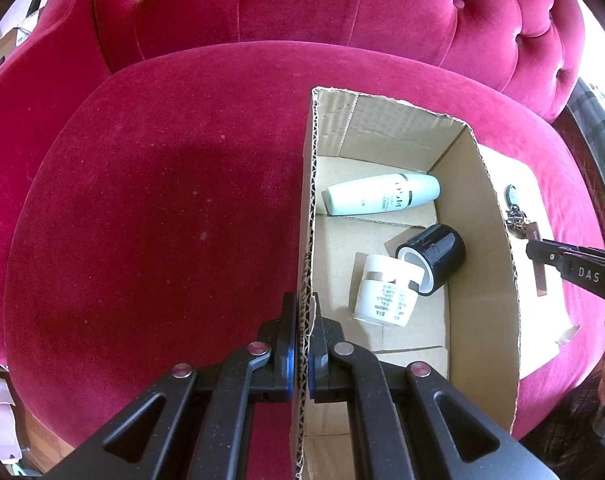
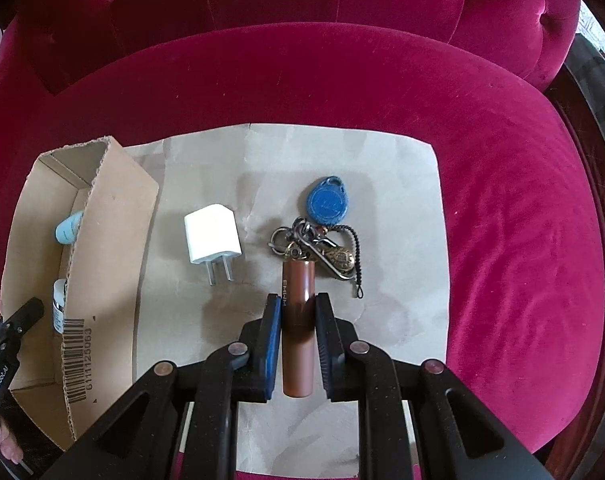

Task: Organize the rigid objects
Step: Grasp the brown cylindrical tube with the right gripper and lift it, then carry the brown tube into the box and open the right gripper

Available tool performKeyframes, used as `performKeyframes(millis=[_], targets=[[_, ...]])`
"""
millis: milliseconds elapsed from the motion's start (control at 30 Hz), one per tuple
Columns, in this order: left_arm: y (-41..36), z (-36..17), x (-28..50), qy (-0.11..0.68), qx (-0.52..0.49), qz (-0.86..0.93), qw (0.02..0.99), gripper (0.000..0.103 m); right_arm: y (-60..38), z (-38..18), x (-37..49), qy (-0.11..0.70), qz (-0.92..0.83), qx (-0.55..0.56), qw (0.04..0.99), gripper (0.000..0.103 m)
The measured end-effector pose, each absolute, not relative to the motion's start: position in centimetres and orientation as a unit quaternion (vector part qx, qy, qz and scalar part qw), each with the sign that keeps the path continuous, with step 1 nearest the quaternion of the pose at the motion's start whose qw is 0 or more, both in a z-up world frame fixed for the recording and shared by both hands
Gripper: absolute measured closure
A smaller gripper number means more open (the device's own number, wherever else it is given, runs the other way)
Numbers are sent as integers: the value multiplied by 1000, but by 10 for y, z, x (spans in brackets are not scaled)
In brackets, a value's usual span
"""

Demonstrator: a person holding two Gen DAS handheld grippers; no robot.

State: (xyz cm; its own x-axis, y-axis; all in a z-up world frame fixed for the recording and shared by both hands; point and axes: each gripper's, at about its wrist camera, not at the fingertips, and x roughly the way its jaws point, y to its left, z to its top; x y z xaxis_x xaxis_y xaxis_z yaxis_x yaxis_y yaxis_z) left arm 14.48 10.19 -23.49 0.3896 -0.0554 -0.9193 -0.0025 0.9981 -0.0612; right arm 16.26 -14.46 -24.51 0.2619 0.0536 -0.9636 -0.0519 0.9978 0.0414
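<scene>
An open cardboard box (image 1: 490, 240) stands on a red velvet seat; it also shows in the right wrist view (image 2: 110, 240). Inside lie a pale green bottle (image 1: 382, 194), a white jar (image 1: 386, 292) and a black jar (image 1: 438, 256). My left gripper (image 1: 304, 312) is shut on the box's left wall. My right gripper (image 2: 298, 308) is shut on a brown cylinder (image 2: 298, 320) that is joined to a key bunch (image 2: 322, 248) with a blue fob (image 2: 328, 200). The cylinder also shows in the left wrist view (image 1: 540, 276). A white charger plug (image 2: 212, 240) lies on brown paper (image 2: 402, 280).
The red velvet seat cushion (image 1: 162, 220) lies wide to the left of the box. The tufted backrest (image 1: 302, 0) rises behind. The brown paper sits to the right of the box under the loose items. A dark wooden frame edge (image 2: 594, 140) runs along the right.
</scene>
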Motion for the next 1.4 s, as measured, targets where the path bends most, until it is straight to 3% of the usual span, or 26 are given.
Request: performKeyframes(millis=[1400], targets=[[102, -234, 145, 551, -25, -16, 834, 99, -67, -139, 168, 519, 165, -44, 838, 86]])
